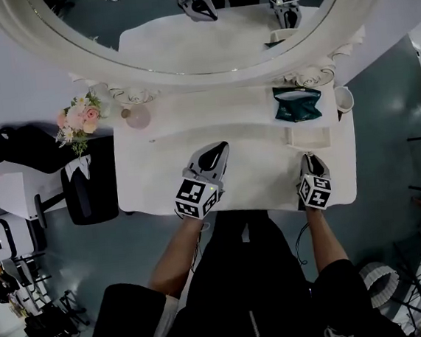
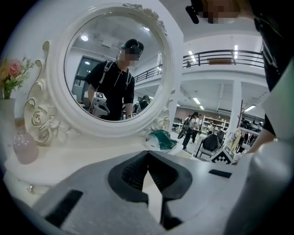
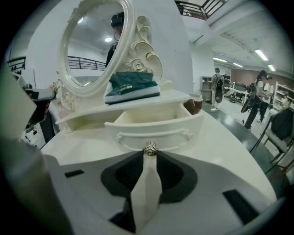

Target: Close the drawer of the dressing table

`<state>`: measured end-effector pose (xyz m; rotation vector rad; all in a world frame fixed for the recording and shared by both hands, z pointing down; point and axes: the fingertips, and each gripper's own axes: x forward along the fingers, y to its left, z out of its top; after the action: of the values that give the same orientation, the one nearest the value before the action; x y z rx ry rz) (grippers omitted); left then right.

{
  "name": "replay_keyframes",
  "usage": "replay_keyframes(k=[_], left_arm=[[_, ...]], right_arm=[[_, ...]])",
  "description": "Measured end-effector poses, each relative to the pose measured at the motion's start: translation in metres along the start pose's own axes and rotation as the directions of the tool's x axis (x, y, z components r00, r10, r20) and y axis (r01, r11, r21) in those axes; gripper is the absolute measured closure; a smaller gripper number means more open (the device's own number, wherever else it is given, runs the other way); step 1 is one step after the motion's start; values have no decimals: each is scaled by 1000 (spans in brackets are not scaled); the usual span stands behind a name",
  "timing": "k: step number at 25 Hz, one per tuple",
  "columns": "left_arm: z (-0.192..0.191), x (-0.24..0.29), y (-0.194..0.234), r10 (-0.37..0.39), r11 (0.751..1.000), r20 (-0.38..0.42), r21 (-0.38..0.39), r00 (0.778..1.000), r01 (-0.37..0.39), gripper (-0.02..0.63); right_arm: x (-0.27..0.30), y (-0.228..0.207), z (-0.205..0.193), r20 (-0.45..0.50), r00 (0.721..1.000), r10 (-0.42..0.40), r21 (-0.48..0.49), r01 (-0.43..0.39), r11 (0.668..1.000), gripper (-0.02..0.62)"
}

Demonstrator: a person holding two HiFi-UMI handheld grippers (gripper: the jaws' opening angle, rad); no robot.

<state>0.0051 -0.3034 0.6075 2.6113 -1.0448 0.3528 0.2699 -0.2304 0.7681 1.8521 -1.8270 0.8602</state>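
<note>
White dressing table [image 1: 159, 169], green pack [image 1: 297, 104], pink flowers [image 1: 80, 119] (silver drawer knob [image 3: 150, 148])

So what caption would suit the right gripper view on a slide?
Right tool closed on the knob of the open dressing-table drawer, green packet on the shelf above.

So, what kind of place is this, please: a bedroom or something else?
Probably a large showroom or hall, not a bedroom: the dressing table stands on an open floor, with an upper balcony railing, strip lights and people walking behind.
</note>
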Motion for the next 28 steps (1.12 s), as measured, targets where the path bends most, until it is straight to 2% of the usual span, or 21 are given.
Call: replay_keyframes(k=[5,12,28], left_arm=[[1,0,-1,0,1000,2,1,1000,0,601],[1,0,0,2,1000,4,-3,1000,-2,601],[-1,2,4,13,1000,-5,-6,1000,-13,601]], right_arm=[[0,0,0,-6,1000,6,-10,-6,1000,504],[-7,2,12,42,999,3,-7,-3,1000,505],[11,-1,23,31,1000,7,-25,-6,1000,505]])
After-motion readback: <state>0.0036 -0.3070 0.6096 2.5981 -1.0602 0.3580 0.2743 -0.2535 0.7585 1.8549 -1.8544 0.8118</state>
